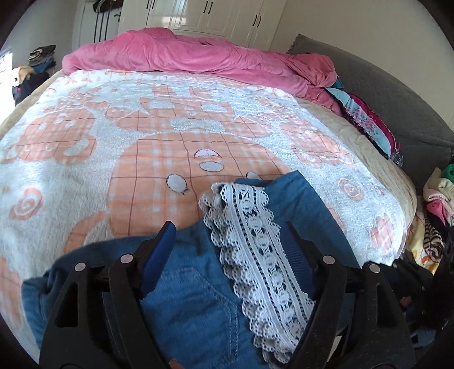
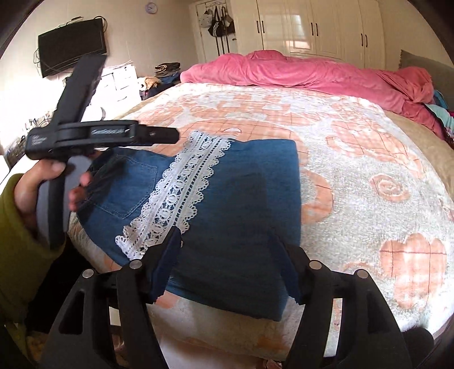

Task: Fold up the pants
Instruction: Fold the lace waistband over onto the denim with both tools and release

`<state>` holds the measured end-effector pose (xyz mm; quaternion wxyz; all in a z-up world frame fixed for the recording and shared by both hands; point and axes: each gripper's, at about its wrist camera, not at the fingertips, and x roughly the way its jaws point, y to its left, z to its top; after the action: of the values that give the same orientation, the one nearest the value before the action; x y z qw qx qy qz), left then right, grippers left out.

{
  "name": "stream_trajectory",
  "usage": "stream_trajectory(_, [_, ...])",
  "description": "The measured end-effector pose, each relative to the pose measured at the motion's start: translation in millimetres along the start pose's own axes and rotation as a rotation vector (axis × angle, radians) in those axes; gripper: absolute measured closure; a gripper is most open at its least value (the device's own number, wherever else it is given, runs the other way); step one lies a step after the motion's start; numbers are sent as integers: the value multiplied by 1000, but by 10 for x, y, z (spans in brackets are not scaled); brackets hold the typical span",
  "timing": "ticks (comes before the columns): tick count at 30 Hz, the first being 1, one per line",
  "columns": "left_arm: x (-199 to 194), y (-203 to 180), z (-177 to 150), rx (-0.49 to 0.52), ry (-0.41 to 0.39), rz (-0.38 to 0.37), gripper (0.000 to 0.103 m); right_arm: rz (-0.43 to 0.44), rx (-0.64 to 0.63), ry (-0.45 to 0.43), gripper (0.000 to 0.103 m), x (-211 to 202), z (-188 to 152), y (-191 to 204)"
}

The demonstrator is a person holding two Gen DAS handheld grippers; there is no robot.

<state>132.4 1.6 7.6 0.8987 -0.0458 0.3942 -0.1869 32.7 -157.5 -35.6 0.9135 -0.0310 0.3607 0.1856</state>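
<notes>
The blue denim pants (image 2: pixel 244 198) lie folded into a compact rectangle near the front edge of the bed, with a white lace strip (image 2: pixel 181 193) running across them. A back pocket (image 2: pixel 127 187) shows at the left end. In the left wrist view the pants (image 1: pixel 187 301) and lace (image 1: pixel 255 249) lie directly under my left gripper (image 1: pixel 229 230), which is open and holds nothing. My right gripper (image 2: pixel 224 235) is open just above the pants' near edge. The left gripper's body (image 2: pixel 93 133) shows at the left, held by a hand.
The bed carries a white and peach fleece blanket (image 2: pixel 369 176). A pink duvet (image 2: pixel 298 71) is bunched along the far side. Clothes are piled at the right of the bed (image 1: pixel 437 198). White wardrobes (image 2: pixel 312 25) and a wall television (image 2: pixel 71 45) stand behind.
</notes>
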Motion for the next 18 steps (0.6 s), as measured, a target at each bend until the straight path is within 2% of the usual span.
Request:
stream_trajectory(7, [-111, -79, -167, 24, 5, 39, 29, -5, 13, -7, 35, -36, 26, -45])
stream_trajectory(18, [-351, 32, -404, -24, 23, 52, 26, -17, 45, -41, 35, -149, 35, -189])
